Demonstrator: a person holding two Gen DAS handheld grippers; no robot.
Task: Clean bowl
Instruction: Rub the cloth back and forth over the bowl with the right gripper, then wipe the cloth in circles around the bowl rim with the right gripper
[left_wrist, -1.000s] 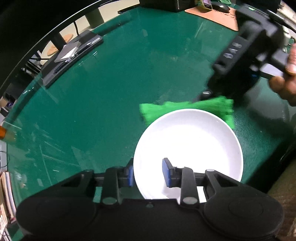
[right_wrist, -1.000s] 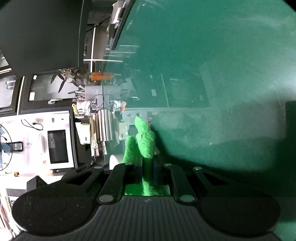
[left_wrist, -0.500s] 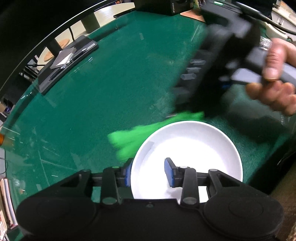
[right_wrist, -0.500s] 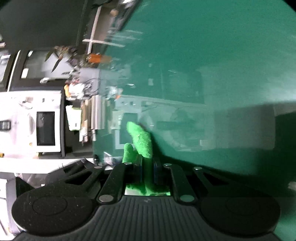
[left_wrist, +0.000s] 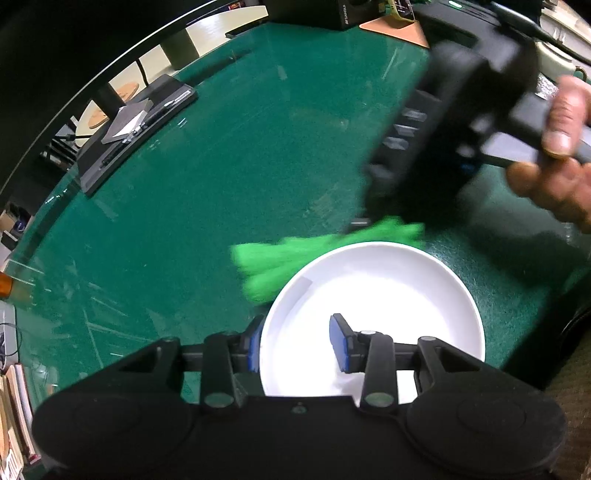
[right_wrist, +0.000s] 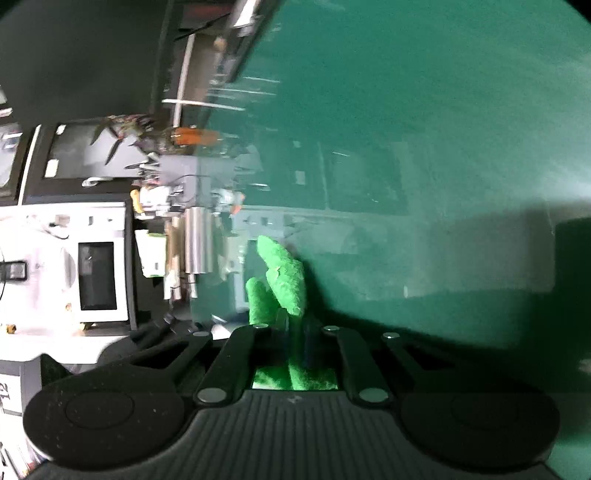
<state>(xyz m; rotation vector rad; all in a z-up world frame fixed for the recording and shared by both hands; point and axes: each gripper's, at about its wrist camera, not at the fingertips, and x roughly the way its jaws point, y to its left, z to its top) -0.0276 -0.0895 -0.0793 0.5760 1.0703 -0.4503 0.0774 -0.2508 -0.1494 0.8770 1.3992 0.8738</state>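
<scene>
A white bowl sits on the green table near its front edge. My left gripper stands open astride the bowl's near left rim, one blue pad outside and one inside. My right gripper is shut on a bright green cloth. In the left wrist view the right gripper's black body hovers above the bowl's far rim, and the cloth trails from it over the far left rim onto the table.
A black flat device lies at the table's far left. A brown mat and dark boxes stand at the far edge. The table's front edge runs close to the bowl on the right.
The right gripper swung the cloth leftward along the bowl's far rim, then back a little to the right. The bowl and my left gripper stayed put.
</scene>
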